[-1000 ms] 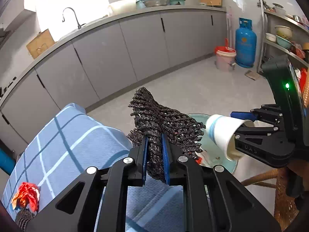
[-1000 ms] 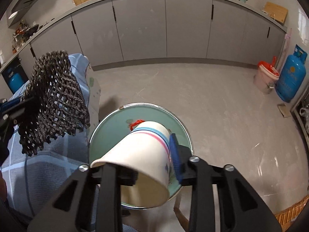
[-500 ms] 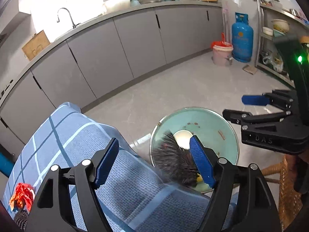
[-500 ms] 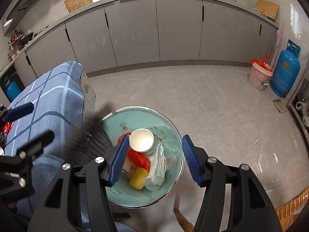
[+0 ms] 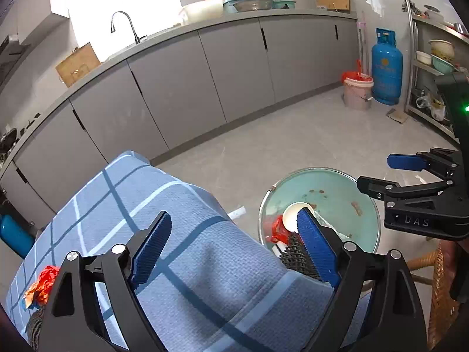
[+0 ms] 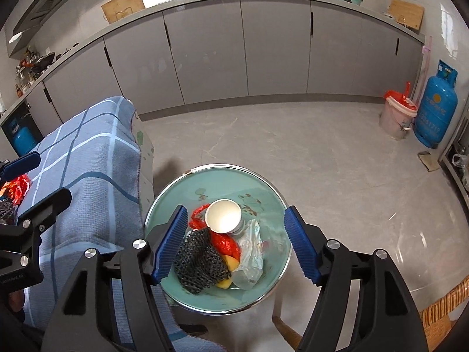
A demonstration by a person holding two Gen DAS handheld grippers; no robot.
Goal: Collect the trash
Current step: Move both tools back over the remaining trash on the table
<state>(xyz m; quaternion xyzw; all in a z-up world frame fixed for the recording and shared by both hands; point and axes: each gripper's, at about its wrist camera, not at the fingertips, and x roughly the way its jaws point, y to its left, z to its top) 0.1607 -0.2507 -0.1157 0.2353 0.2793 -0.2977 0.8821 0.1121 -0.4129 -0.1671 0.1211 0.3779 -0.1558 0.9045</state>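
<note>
A teal bin [image 6: 263,202] [image 5: 337,187] stands on the floor beside the table. In it lie a white paper cup [image 6: 222,215] [image 5: 293,215], a black mesh net [image 6: 200,261] [image 5: 296,256], red wrappers [image 6: 224,240], a clear plastic bag [image 6: 250,252] and something yellow. My right gripper [image 6: 236,243] is open and empty above the bin; it also shows in the left wrist view [image 5: 378,173]. My left gripper [image 5: 231,246] is open and empty over the table's edge. A crumpled red wrapper [image 5: 41,283] [image 6: 17,187] lies on the blue checked tablecloth [image 5: 152,205].
Grey kitchen cabinets [image 6: 205,52] line the far wall. A blue gas cylinder [image 6: 438,111] and a pink bucket [image 6: 397,117] stand at the right. A wicker chair [image 6: 439,311] is at the lower right. A metal shelf rack [image 5: 431,67] stands at the right.
Both grippers opened: the black mesh net dropped from the left one and the paper cup from the right one, and both now lie in the bin.
</note>
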